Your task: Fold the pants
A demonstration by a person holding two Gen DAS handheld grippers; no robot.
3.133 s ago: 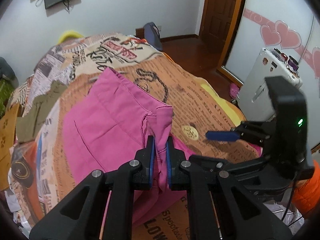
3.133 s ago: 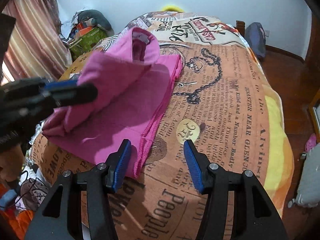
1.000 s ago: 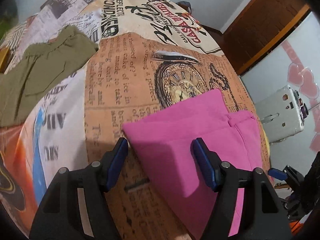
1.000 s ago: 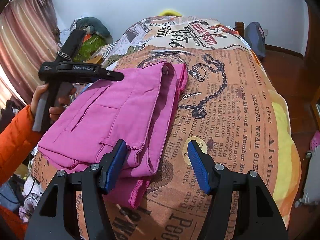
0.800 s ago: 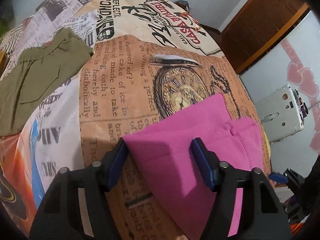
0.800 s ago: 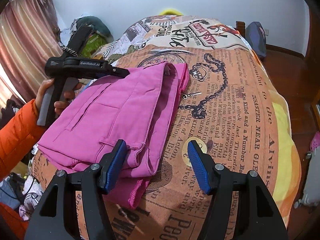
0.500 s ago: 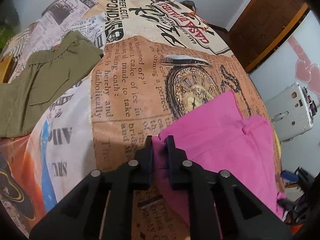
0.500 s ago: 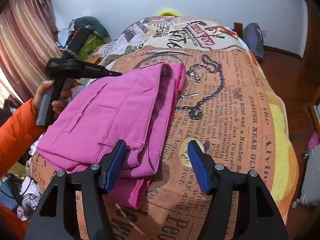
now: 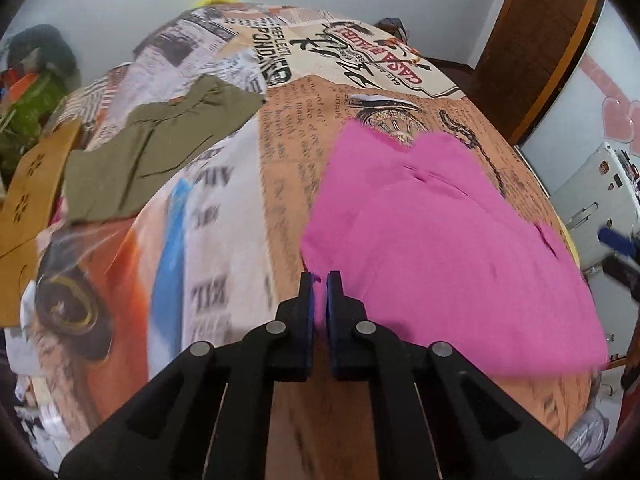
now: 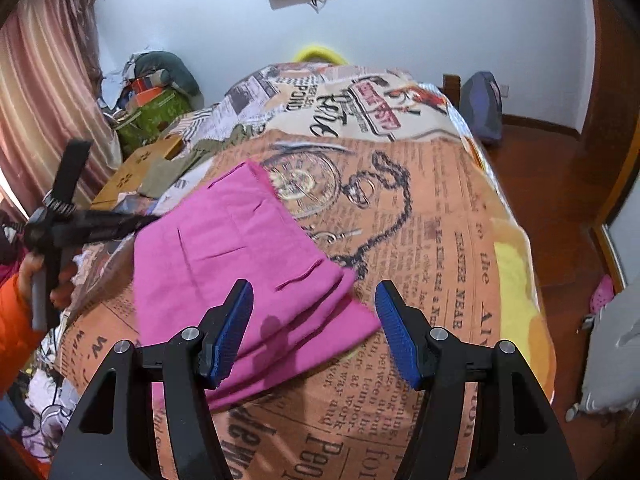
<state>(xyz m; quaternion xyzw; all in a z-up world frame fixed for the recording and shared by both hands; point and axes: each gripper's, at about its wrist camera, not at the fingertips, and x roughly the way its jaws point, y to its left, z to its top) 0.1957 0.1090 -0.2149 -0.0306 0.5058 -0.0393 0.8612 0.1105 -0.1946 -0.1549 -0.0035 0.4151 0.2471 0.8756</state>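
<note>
Dragged sideways, pink pants stay pinched in left gripper jaws; right gripper jaws spread.

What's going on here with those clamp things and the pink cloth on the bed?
A person is folding pink pants on a bed with a handheld gripper in each hand. The left gripper is shut on a corner of the pants. The right gripper hovers open over the opposite edge. Green pants lie farther back.
</note>
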